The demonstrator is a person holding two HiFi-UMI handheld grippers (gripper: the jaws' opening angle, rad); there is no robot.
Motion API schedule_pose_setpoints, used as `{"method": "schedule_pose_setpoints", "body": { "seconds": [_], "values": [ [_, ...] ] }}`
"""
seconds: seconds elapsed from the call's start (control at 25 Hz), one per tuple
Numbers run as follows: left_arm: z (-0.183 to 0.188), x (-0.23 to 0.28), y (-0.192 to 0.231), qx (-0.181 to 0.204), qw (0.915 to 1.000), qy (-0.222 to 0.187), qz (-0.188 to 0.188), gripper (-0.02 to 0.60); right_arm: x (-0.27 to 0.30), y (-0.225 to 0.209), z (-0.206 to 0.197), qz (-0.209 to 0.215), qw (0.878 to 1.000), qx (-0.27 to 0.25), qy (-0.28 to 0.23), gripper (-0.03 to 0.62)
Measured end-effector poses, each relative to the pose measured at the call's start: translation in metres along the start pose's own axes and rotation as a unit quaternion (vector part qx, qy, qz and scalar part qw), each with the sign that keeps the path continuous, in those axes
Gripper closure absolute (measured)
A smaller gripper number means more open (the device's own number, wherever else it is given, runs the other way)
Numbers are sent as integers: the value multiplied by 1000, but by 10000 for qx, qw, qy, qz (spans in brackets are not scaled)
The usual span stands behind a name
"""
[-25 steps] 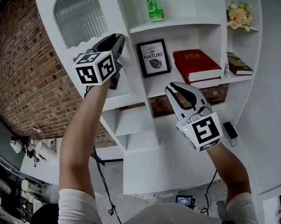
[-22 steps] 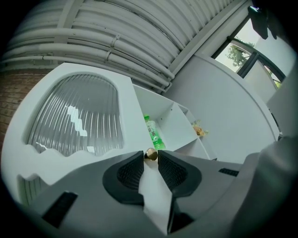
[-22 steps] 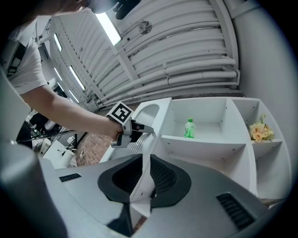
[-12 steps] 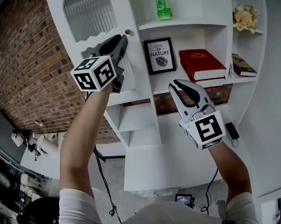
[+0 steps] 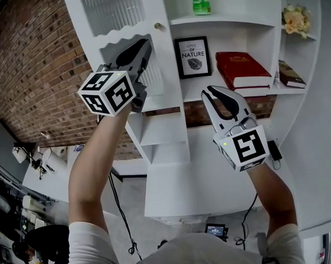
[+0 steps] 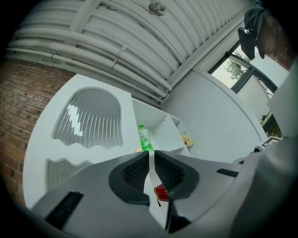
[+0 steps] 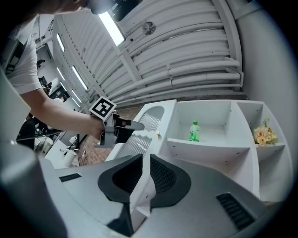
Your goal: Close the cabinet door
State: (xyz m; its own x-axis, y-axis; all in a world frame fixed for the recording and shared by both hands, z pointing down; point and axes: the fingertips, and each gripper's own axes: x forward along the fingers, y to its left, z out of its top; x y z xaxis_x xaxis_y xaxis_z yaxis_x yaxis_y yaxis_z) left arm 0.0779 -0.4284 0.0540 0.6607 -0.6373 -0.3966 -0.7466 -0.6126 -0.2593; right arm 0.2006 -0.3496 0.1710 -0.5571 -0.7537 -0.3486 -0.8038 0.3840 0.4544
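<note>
Left gripper (image 5: 144, 46), jaws together, is at the door (image 5: 114, 13); right gripper (image 5: 210, 92) is closed, empty. Only the left gripper view shows a window (image 6: 236, 69).

Bright, even light falls on the white cabinet (image 5: 172, 156); the brick wall (image 5: 37, 68) sits dimmer, and the head view's centre is sharp. Both gripper views are fisheye, with black corners and bowed lines. A strip light (image 7: 111, 23) glares overhead, daylight washes out a window (image 6: 242, 69), and the near fingers (image 6: 135, 174) look soft.
</note>
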Motion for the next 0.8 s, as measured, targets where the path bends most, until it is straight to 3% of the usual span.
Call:
{"method": "schedule_pose_setpoints", "body": {
  "seconds": [0.8],
  "values": [
    [-33, -96, -7, -436, 9978, 21, -501, 566, 19, 45, 3, -297, 9991, 11, 308, 528]
  ]
}}
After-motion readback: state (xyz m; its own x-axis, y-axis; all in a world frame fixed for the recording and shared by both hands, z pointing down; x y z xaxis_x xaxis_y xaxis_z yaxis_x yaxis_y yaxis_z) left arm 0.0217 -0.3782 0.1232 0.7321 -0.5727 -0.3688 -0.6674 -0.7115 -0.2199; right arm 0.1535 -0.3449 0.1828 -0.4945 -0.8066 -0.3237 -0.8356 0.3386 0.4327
